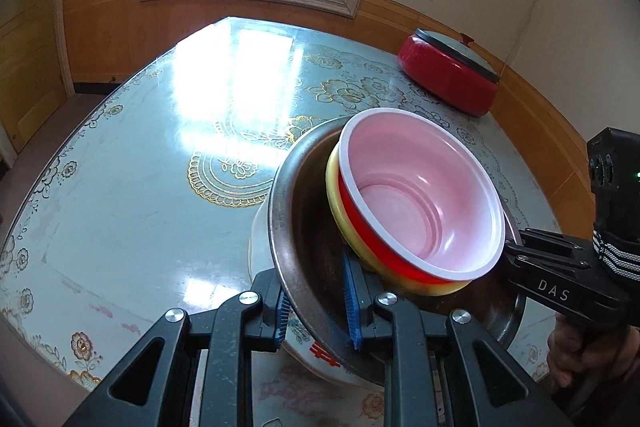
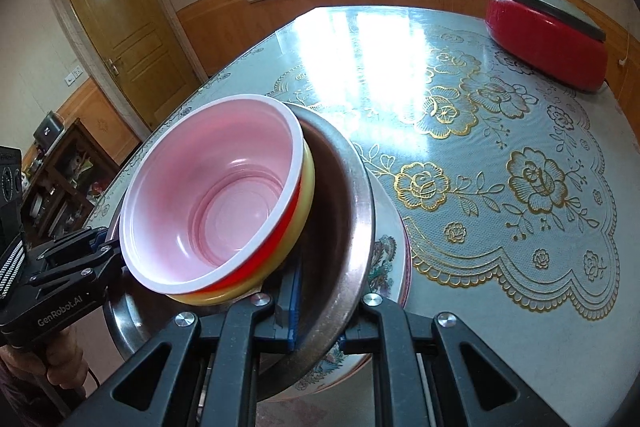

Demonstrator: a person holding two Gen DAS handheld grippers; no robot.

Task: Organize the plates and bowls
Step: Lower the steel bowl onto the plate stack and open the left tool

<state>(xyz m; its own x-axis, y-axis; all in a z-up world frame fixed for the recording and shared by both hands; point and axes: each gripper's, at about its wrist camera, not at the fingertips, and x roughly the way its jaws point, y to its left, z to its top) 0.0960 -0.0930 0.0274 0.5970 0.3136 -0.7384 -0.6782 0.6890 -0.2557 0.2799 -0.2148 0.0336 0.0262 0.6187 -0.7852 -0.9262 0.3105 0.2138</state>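
Partly hidden patterned plate [image 2: 386, 259] under steel bowl [image 1: 304, 227], both grippers apparently gripping.

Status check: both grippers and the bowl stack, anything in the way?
Left gripper and right gripper shut on the steel bowl rim, opposite sides. Red bowl in yellow bowl nested inside. Red pot at far edge, clear.

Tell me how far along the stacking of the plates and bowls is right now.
Mostly done: the red bowl sits nested in the yellow bowl, both inside the metal bowl, above a floral plate. In hand: the left gripper and right gripper each clamp the metal bowl's rim. Left: releasing the stack. No other loose dishes show.
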